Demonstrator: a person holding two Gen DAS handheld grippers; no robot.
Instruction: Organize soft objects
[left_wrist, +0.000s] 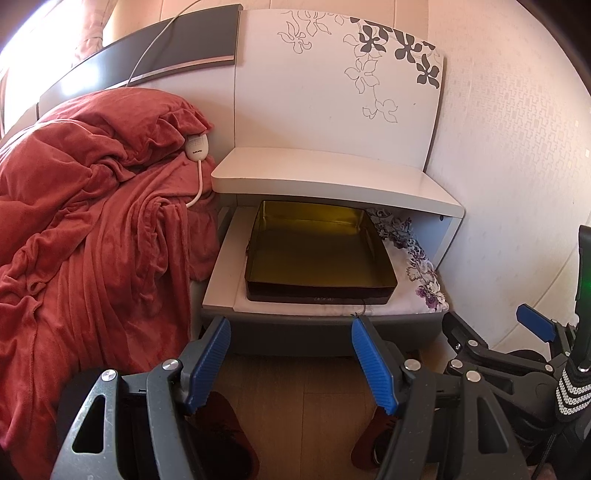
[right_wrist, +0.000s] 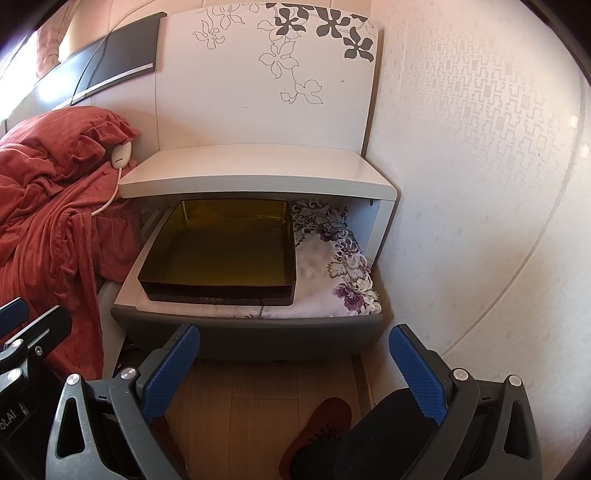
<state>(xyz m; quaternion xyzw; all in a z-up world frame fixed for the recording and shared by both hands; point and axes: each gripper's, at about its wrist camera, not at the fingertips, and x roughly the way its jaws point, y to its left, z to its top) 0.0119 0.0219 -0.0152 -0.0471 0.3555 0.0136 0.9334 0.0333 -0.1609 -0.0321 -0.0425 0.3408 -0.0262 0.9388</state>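
A nightstand drawer (left_wrist: 314, 326) (right_wrist: 251, 334) stands pulled out. Inside it lies a folded floral cloth (left_wrist: 421, 273) (right_wrist: 343, 277), white with purple flowers, under and to the right of a dark tin box (left_wrist: 317, 254) (right_wrist: 221, 258) with a golden inside. A rumpled red blanket (left_wrist: 85, 221) (right_wrist: 48, 206) covers the bed on the left. My left gripper (left_wrist: 291, 328) hovers open just before the drawer front, nothing between its blue pads. My right gripper (right_wrist: 295, 339) is open as well, empty, before the same drawer; it also shows at the right edge (left_wrist: 532, 325) of the left wrist view.
The white nightstand top (left_wrist: 325, 173) (right_wrist: 258, 170) is bare. A white corded controller (left_wrist: 197, 147) (right_wrist: 121, 152) rests on the blanket beside it. The headboard and wallpapered wall close the back and right. Below are a wooden floor (left_wrist: 295, 406) and red slippers (right_wrist: 317, 428).
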